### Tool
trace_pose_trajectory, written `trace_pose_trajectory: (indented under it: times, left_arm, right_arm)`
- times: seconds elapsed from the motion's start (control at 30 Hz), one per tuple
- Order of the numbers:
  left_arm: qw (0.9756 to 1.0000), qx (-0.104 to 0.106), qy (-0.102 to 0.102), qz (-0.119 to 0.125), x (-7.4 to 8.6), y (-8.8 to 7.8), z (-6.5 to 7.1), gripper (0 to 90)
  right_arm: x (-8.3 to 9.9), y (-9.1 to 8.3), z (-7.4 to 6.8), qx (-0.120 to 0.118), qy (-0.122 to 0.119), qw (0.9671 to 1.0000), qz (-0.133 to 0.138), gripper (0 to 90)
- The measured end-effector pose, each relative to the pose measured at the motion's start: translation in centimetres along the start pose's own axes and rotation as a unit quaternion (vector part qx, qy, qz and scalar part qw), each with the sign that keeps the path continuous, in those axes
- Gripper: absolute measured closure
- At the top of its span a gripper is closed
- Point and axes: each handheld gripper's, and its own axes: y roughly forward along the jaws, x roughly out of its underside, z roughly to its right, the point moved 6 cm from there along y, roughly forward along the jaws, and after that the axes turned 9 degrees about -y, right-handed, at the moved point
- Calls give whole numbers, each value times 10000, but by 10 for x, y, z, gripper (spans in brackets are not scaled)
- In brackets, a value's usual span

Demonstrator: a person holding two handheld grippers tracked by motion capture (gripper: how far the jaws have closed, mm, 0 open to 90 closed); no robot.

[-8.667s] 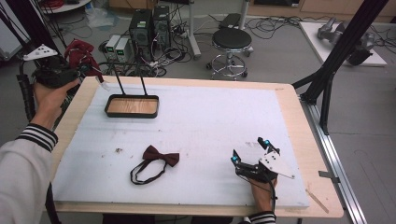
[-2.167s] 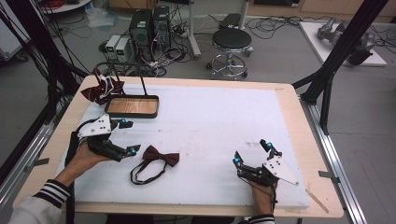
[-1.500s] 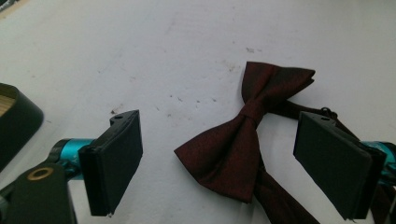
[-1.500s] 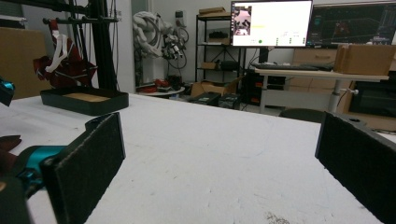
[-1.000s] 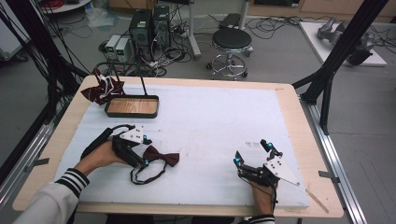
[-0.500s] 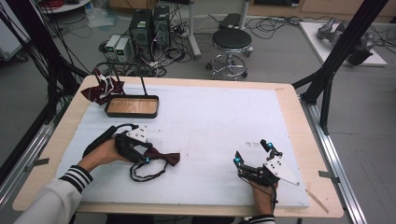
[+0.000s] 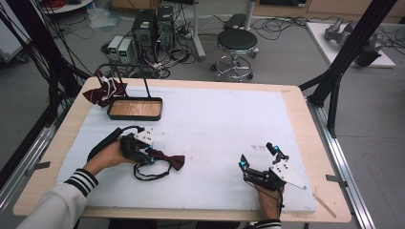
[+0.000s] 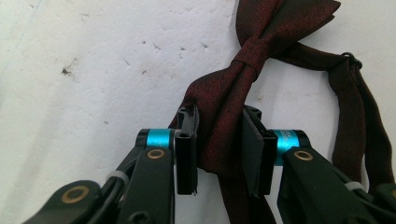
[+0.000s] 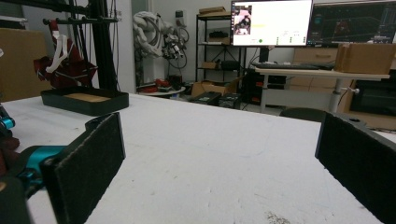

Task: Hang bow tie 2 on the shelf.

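Observation:
A dark red bow tie [image 7: 171, 161] with a black strap loop lies on the white mat at the front left. My left gripper [image 7: 151, 155] is down at the tie's left wing. In the left gripper view the bow tie [image 8: 247, 60] runs up from between the jaws, and the left gripper [image 8: 219, 149] is shut on the wing, with cloth touching both pads. My right gripper [image 7: 258, 156] rests on the mat at the front right, open, holding nothing. In the right gripper view the right gripper [image 9: 219, 163] has wide-set pads over bare mat.
A black tray with a wooden floor [image 7: 135, 109] and two upright posts stands at the back left. Another dark red bow tie [image 7: 106, 90] hangs beside it, seen as a tray [image 9: 84, 100] and hung tie [image 9: 65, 65]. The table edge [image 7: 329, 191] runs at the right.
My left hand came from the rack at the far left down to the bow tie, and its jaws closed on the tie's wing. The right gripper stayed in place.

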Motion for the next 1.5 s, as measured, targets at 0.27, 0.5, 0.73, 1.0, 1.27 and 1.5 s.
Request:
trace_pose_trajectory:
  times: [0.27,0.5,0.73,1.0,1.27,1.5]
  left_arm:
    - [9999,-7,-131,81,-1,-3,1,756]
    - [9996,72,-155,230,-4,-5,4,770]
    - [9980,48,-226,593,-8,-19,3,771]
    - [9921,-75,-424,1180,-12,-38,-2,771]
    - [9870,-202,-464,1525,-18,-52,-4,770]
    - [9802,-343,-557,1867,-25,-68,-11,771]
  right_arm:
    - [0,0,0,0,-4,10000,-2,6]
    - [0,0,0,1,-1,10000,-5,6]
    - [0,0,0,-1,-9,10000,-5,6]
    - [0,0,0,9,-9,10000,-13,6]
    - [0,0,0,9,4,10000,-8,6]
    - [0,0,0,7,5,10000,-5,6]
